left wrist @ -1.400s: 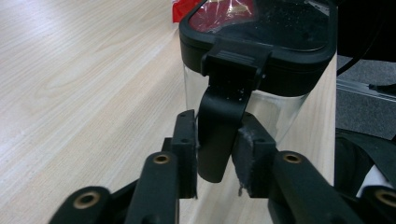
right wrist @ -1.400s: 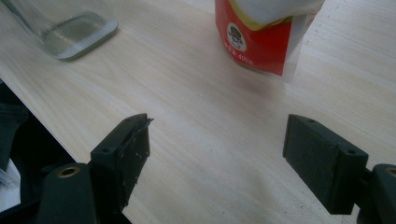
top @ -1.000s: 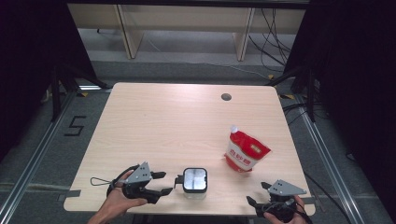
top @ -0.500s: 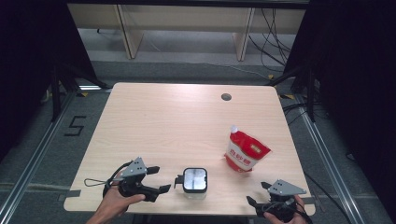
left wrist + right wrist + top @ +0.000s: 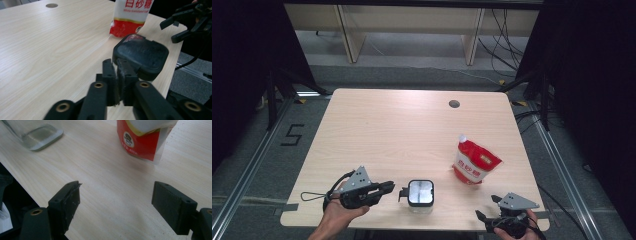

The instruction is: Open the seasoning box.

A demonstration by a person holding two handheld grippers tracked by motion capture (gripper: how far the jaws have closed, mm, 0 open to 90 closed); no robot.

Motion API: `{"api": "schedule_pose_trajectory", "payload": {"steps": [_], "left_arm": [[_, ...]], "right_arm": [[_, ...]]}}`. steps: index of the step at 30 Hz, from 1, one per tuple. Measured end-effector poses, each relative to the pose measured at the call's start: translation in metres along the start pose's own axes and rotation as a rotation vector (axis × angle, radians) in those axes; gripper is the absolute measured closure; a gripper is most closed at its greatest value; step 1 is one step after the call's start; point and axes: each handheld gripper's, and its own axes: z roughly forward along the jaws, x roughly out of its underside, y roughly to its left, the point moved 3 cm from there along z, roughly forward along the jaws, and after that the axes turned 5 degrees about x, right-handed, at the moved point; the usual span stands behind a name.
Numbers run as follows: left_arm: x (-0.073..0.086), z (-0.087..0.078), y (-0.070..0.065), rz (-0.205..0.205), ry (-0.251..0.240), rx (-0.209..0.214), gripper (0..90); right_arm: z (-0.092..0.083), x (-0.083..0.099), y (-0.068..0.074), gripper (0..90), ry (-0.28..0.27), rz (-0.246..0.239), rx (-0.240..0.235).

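Surface (image 5: 402,125) takes up the middle of the high view, pale wood. Sugar pouch (image 5: 474,162) stands right of centre, red and white. Lower middle sits the clear jar (image 5: 420,195), black lid (image 5: 142,53) on top. Left claw (image 5: 388,187) at lower left, just beside the jar, has just been closing: pads together, nothing between them. Right claw (image 5: 486,220) at lower right gapes wide, empty.
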Motion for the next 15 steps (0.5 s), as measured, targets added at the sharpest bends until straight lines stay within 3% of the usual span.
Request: {"api": "schedule_pose_trajectory", "payload": {"steps": [3,5,7,9,11,15], "left_arm": [[-0.002,0.003,-0.002,0.016,0.009,0.005,89.1],[-0.005,0.006,-0.003,0.041,0.017,0.004,89.1],[-0.006,0.011,-0.006,0.048,0.016,0.017,89.2],[-0.007,0.013,-0.008,0.037,0.020,0.019,89.2],[-0.008,0.014,-0.008,0.066,0.018,0.026,89.2],[-0.008,0.017,-0.012,0.041,0.020,0.025,89.2]], "right_arm": [[0.002,-0.001,-0.002,23.6,-0.004,-0.034,-0.037],[0.002,-0.001,-0.003,23.6,-0.005,-0.036,-0.036],[0.002,-0.001,-0.003,23.6,-0.023,-0.043,0.005],[0.002,-0.001,-0.002,23.6,-0.014,-0.032,-0.002],[0.002,-0.001,-0.001,23.6,-0.010,-0.025,-0.010],[0.002,-0.001,-0.002,23.6,-0.015,-0.034,-0.002]]}}
